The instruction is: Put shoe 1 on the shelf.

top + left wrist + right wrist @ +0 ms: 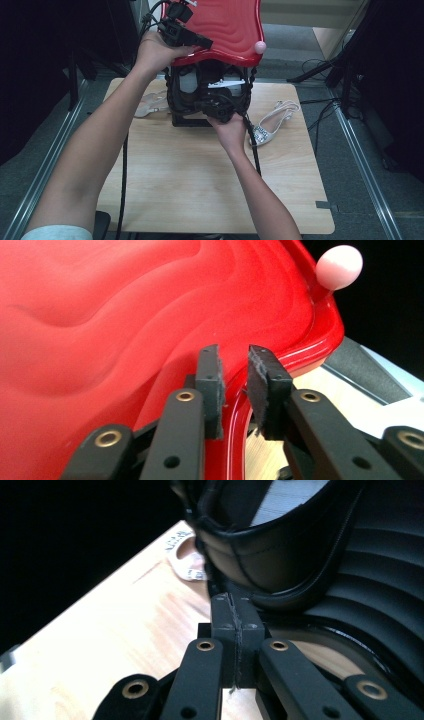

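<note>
Gripping the rim of the red lid (150, 315), the left gripper (235, 385) has its two pads set on either side of that glossy edge, one above and one below, with a narrow gap between them that the rim fills; I judge it clamped on the lid, which it holds raised and tilted back over the black box (207, 95) at the far middle of the wooden table (200, 175). A small pink knob (340, 266) stands at the lid's far corner. Lower down, the right gripper (234, 615) has its jaws pressed fully together, a thin seam between the pads, right at the edge of a black curved shell (280, 555) inside the open box; whether something thin is pinched there is hard to tell. From the high view the right hand (227, 127) sits at the box's front opening while the left hand (157, 50) props the lid. A pale heeled sandal (272, 125) lies on the table to the right of the box, and another pale shoe (150, 105) lies at its left. The step in hand looks like holding the box open and working at its contents. Next, the left must keep the lid steady while the right draws its piece cleanly out.
</note>
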Demonstrator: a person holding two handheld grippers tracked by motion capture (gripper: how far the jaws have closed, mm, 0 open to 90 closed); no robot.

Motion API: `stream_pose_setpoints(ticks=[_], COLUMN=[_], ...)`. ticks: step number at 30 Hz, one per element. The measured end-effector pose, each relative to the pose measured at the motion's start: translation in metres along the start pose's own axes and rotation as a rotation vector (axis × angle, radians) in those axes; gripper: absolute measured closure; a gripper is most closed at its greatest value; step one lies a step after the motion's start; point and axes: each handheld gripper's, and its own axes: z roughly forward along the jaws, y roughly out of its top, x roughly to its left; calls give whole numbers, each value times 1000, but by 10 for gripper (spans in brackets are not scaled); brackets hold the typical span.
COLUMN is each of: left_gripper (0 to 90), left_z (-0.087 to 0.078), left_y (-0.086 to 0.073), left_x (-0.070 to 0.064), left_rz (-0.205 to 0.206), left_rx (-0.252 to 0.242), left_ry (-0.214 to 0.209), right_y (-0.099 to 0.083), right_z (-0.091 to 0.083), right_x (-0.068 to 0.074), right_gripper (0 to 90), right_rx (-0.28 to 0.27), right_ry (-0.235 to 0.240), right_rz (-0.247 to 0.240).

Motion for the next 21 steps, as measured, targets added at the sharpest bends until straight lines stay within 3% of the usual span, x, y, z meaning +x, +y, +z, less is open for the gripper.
stream_pose_setpoints(ticks=[5,9,15,18,21], left_gripper=[654,549,456,437,434], left_z=[-17,-27,-36,-41,-43], left_y=[-3,-9,-22,-32,-45], left_x=[-2,-9,-29,-36,-41], left_rz=[-9,16,48,52,60], left_rx=[-7,-7,23,21,24], left_ry=[0,9,-32,-48,-60], right_y=[-8,-19,-38,-47,-56], right_z=[-18,-29,-46,-57,-67], right_x=[2,1,-1,0,3], right_gripper=[877,854,775,788,778], right_rx=[0,-4,-42,-63,-44], right_ry=[35,56,68,66,73], right_rz=[-7,-25,-45,-61,-83])
